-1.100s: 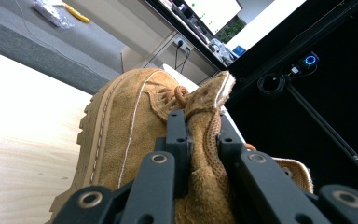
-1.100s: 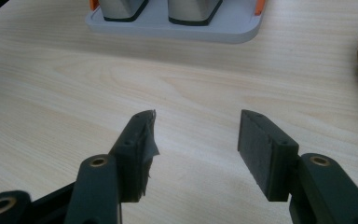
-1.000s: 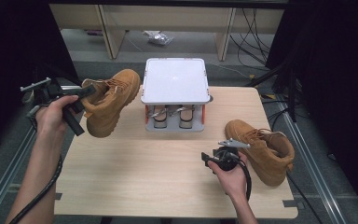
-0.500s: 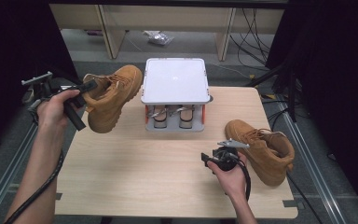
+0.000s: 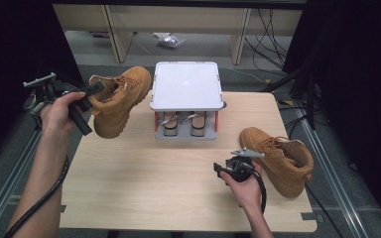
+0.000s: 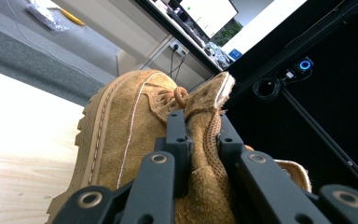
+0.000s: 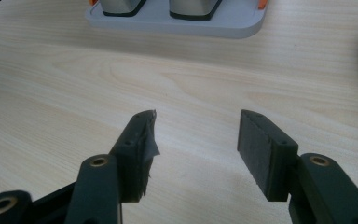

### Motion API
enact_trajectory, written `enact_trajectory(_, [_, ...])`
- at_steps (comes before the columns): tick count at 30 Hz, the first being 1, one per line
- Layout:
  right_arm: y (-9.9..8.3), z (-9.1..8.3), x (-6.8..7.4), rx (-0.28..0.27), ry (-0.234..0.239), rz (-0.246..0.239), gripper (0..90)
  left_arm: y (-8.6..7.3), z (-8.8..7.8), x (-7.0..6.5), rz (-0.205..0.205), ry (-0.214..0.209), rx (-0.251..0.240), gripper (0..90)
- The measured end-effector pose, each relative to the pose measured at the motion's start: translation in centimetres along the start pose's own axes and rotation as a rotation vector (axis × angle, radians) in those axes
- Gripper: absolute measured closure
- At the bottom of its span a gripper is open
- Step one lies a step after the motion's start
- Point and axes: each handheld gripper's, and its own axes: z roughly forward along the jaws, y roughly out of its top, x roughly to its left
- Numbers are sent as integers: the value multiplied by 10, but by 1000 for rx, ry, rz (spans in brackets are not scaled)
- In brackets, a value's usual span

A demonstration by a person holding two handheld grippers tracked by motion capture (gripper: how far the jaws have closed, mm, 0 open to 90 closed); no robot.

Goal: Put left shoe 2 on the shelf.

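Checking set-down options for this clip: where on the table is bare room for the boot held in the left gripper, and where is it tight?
The held boot is clamped in the left gripper over the table's left rear corner. Bare wood runs along the left and front, between the rack and the right gripper. The right side is crowded by the second boot.

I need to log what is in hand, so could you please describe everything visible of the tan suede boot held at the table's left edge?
The tan suede boot has matching laces, pale stitching along a lugged tan sole and a fleecy-edged tongue. The left gripper is shut on its collar, both black jaws pinching the suede. It hangs lifted and tilted over the left edge of the light wooden table, toe toward the white-topped stand, sole apart from the wood.
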Motion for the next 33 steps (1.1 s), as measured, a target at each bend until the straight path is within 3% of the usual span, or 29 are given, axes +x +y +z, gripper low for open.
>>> enact_trajectory(28, [-1, 1, 0, 0, -4, -7, 473, 10, 26, -24, -8, -25, 0, 799])
enact_trajectory(31, [-2, 2, 1, 2, 4, 0, 472, 11, 29, -26, -9, -27, -1, 799])
enact_trajectory(33, [-2, 1, 4, 4, -1, 31, 472, 11, 30, -27, -9, -29, 0, 799])
